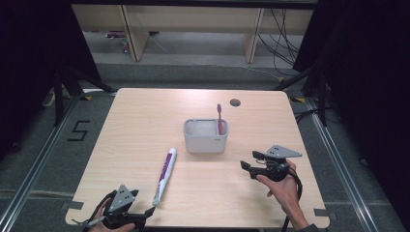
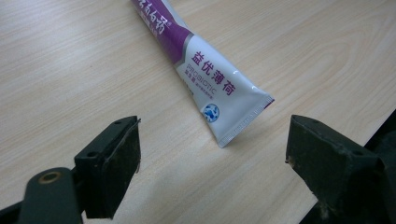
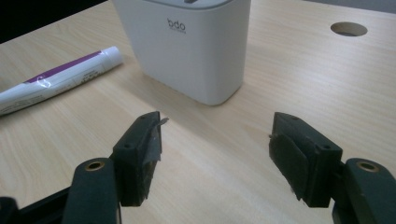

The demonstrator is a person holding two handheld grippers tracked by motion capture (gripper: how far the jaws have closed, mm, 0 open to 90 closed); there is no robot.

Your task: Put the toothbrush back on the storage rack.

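Both grippers are held with jaws spread wide and nothing between them. Left gripper (image 1: 145,212) is kept low at the table's (image 1: 135,121) near edge, aimed at the crimped end of the toothpaste tube (image 1: 164,175), which is laid flat just ahead. Right gripper (image 1: 247,161) is pointed at the white holder (image 1: 205,140), where a pink toothbrush (image 1: 220,118) is stood upright.

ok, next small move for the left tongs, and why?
Probably ease the left tongs forward around the toothpaste tube: they are open, its crimped end lies just ahead of them on the table, and the toothbrush already stands in the holder.
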